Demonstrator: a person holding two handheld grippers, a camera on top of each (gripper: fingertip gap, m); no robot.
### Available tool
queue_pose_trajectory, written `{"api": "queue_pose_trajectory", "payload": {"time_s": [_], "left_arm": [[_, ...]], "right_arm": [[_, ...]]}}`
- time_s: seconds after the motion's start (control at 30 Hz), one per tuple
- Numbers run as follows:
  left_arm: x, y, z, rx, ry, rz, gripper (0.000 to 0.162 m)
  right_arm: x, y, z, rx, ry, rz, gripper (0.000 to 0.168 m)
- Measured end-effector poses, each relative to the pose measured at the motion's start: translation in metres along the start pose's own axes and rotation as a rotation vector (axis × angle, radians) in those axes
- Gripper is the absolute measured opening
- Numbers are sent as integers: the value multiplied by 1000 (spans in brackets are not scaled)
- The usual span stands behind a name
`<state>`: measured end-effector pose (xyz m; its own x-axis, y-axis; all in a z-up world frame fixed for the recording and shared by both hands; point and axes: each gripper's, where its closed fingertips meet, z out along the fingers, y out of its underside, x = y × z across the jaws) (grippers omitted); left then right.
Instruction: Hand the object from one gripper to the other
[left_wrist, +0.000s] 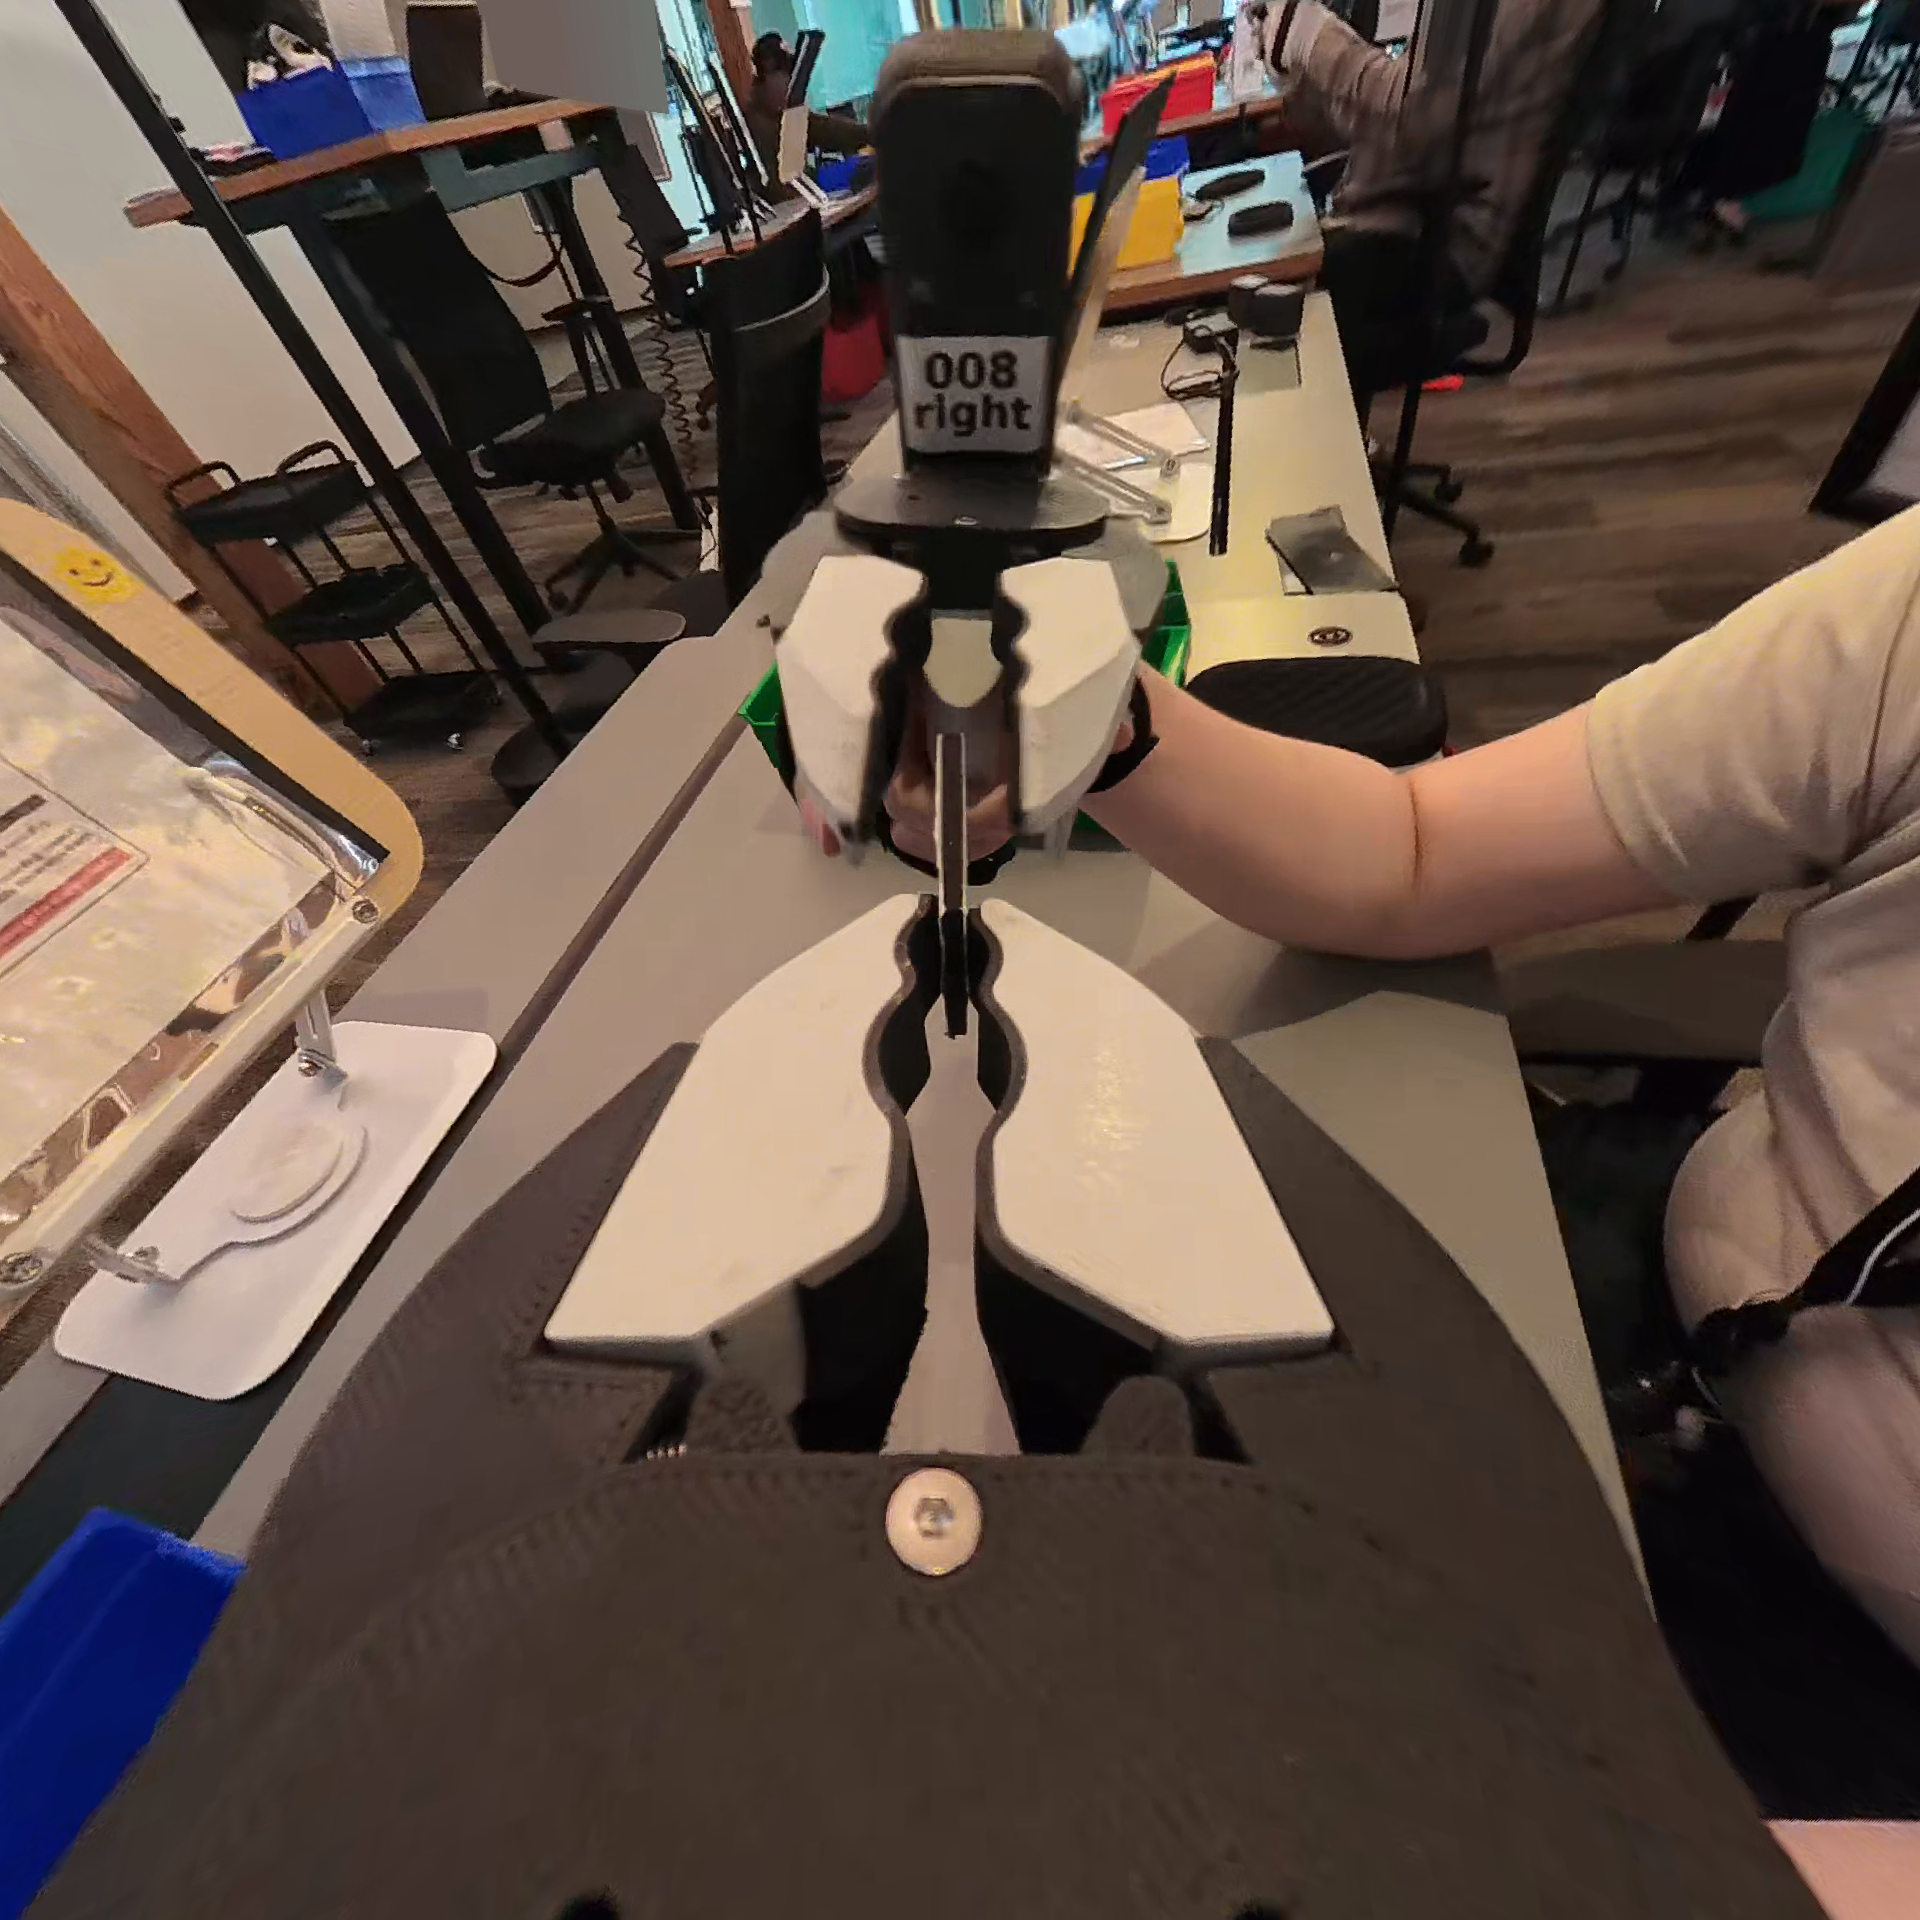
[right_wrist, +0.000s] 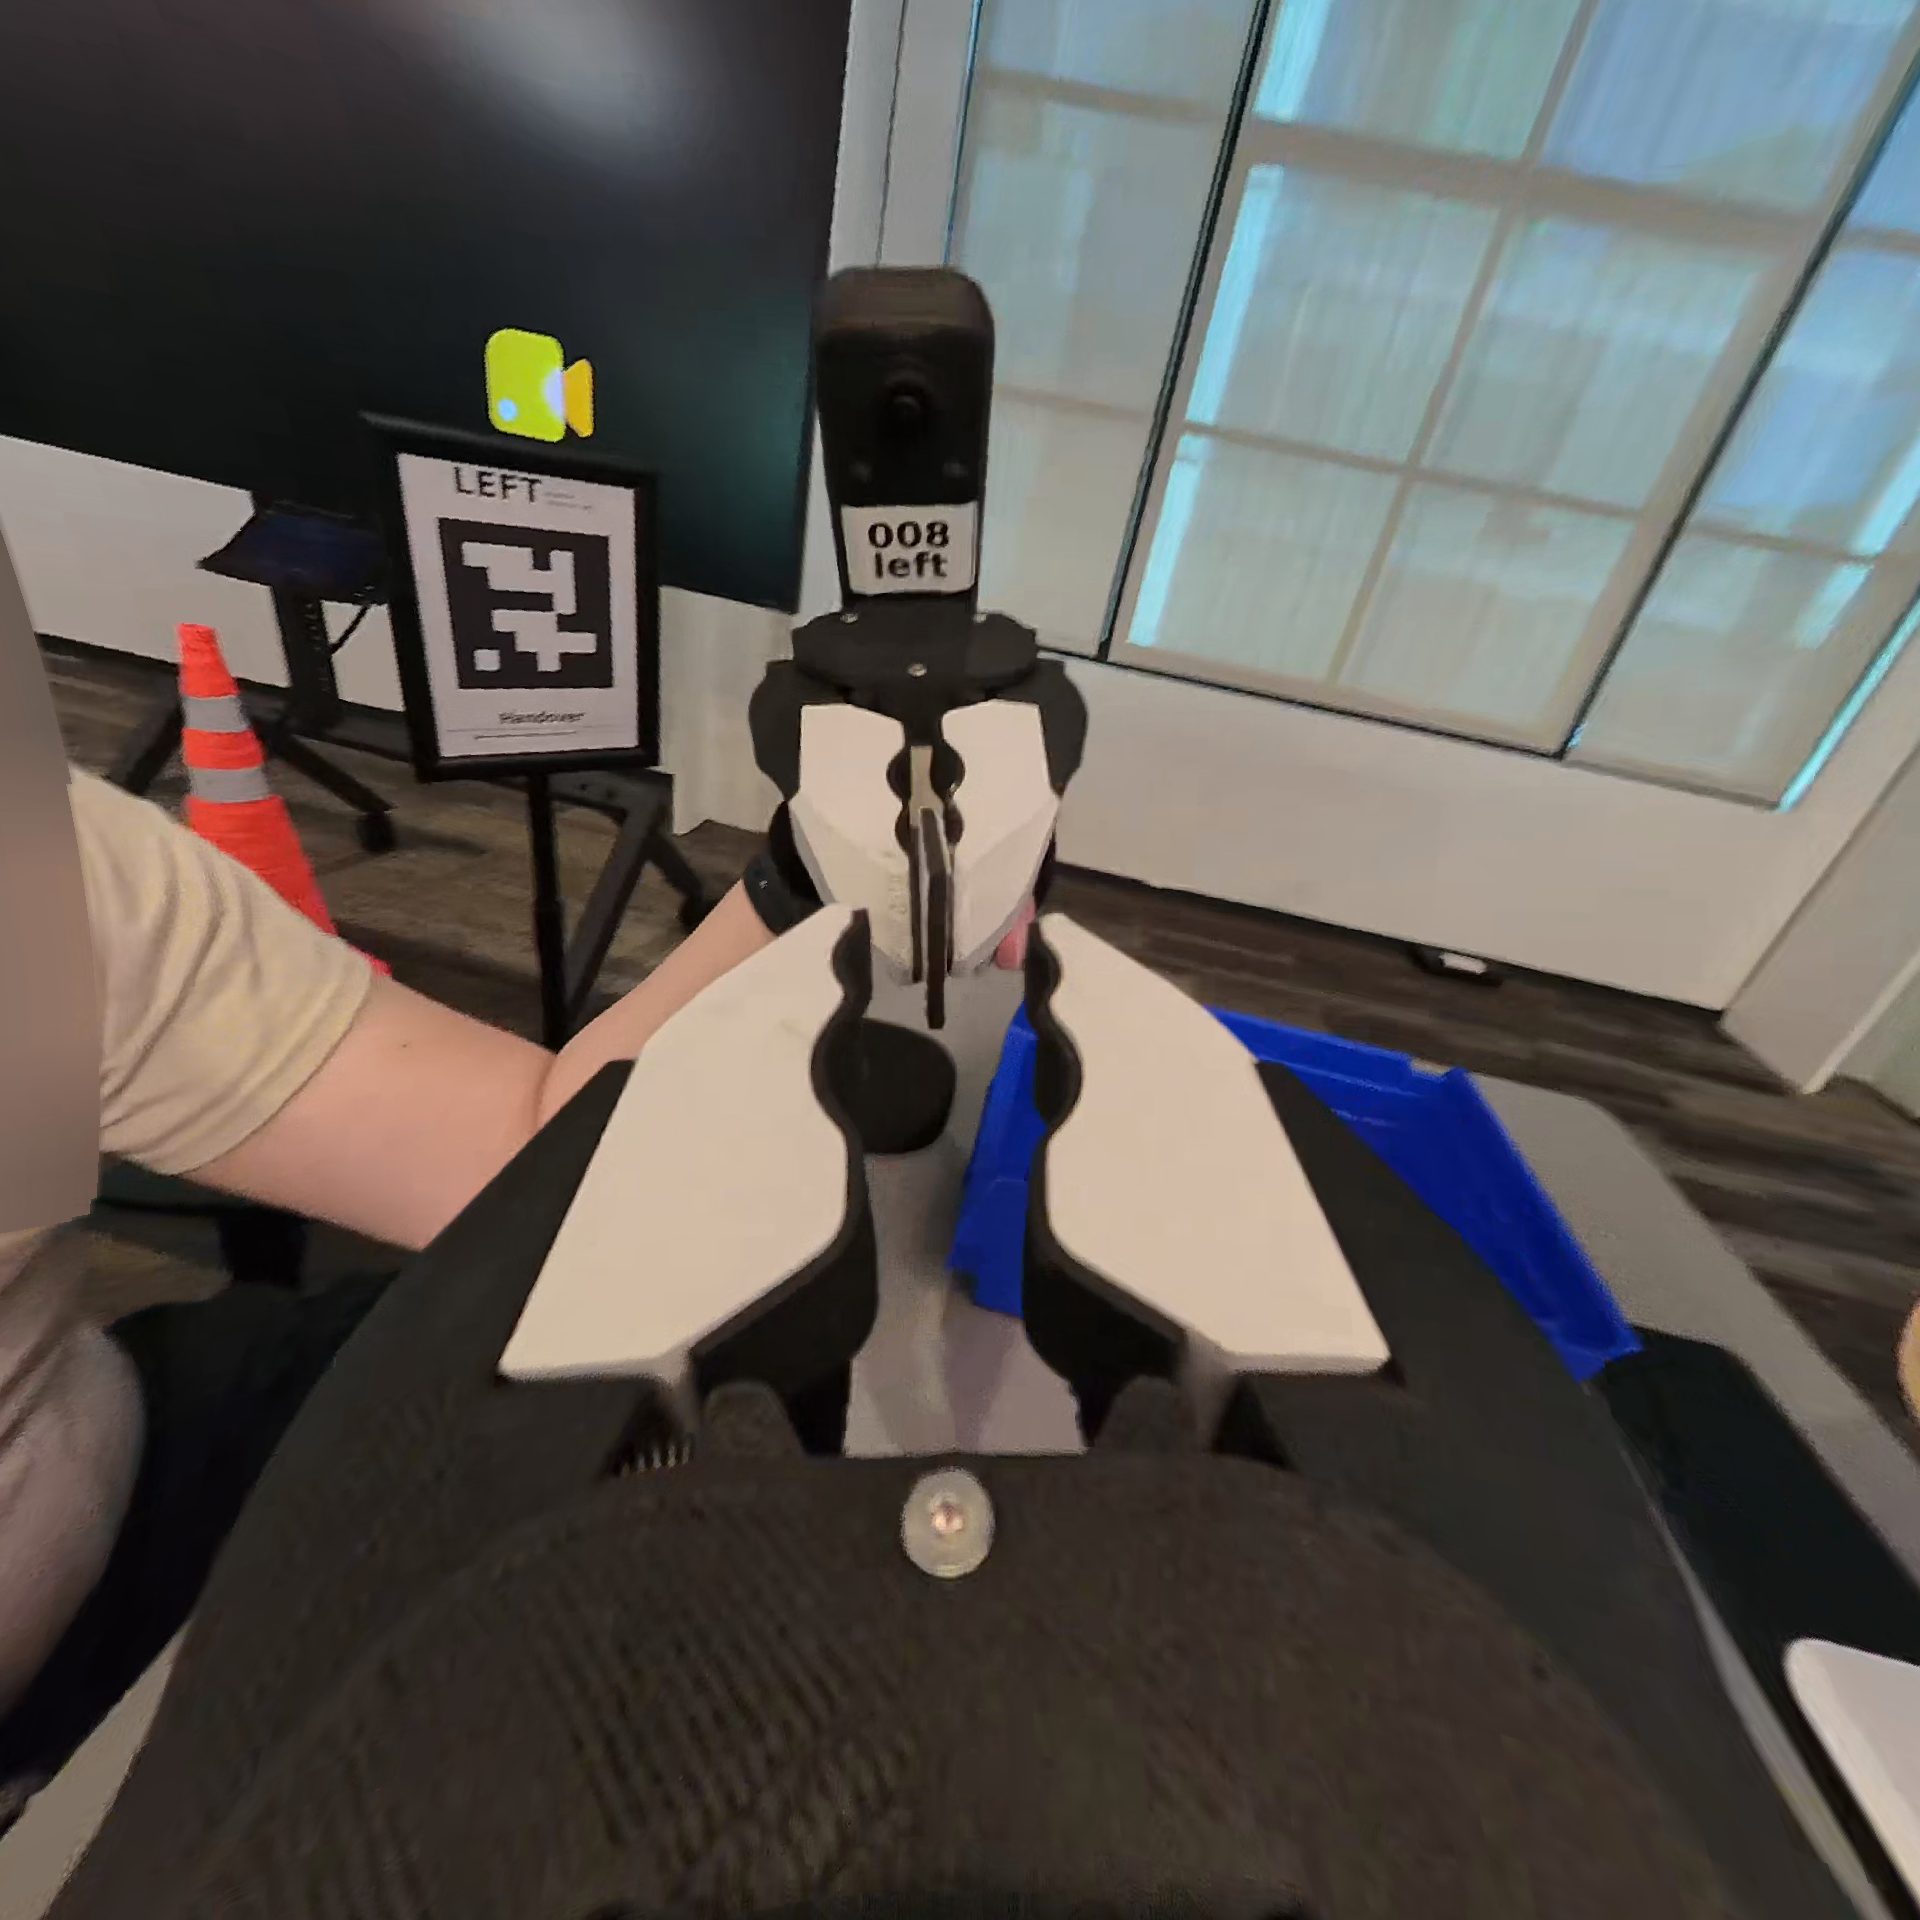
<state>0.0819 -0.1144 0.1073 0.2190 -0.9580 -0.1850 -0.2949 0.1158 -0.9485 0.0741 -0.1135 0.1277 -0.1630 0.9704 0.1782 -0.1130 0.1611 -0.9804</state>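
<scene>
Your left gripper (left_wrist: 948, 920) has its jaws closed on the thin flat object (left_wrist: 951, 831), held edge-on above the desk (left_wrist: 1299, 997). Your right gripper (right_wrist: 943, 940) gapes wide around its free end; close next, then release left.

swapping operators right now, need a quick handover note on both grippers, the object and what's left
Left gripper: shut on the thin flat black piece, held edge-on at its fingertips.
Right gripper: open, facing the left, fingers either side of the piece's free end, not gripping.
Both are held above the grey table.
Done: grippers lined up.
Left: close right on the piece, open left, pull apart.
</scene>
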Motion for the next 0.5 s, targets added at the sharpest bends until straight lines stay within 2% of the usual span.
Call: {"api": "queue_pose_trajectory", "payload": {"time_s": [0.07,0.1,0.17,0.2,0.27,0.33,0.4,0.5], "left_arm": [[2,2,4,-17,2,15,3],[0,2,5,-17,-11,20,6],[-17,-6,4,24,-141,34,40],[-27,-10,1,46,-206,33,47],[-34,-18,-5,100,-238,-19,52],[-40,-25,-12,168,-233,-120,52],[-51,-31,-19,234,-249,-229,53],[-63,-37,-25,323,-257,-367,52]], "right_arm": [[-5,6,0,-36,-51,10,5],[-5,7,0,-42,-57,20,4],[1,7,-2,-34,-39,26,4],[8,3,-5,-3,8,13,4],[30,-6,-14,69,160,-57,5],[47,-18,-27,139,338,-226,5],[58,-32,-45,189,561,-470,4],[61,-51,-75,153,944,-908,4]]}}
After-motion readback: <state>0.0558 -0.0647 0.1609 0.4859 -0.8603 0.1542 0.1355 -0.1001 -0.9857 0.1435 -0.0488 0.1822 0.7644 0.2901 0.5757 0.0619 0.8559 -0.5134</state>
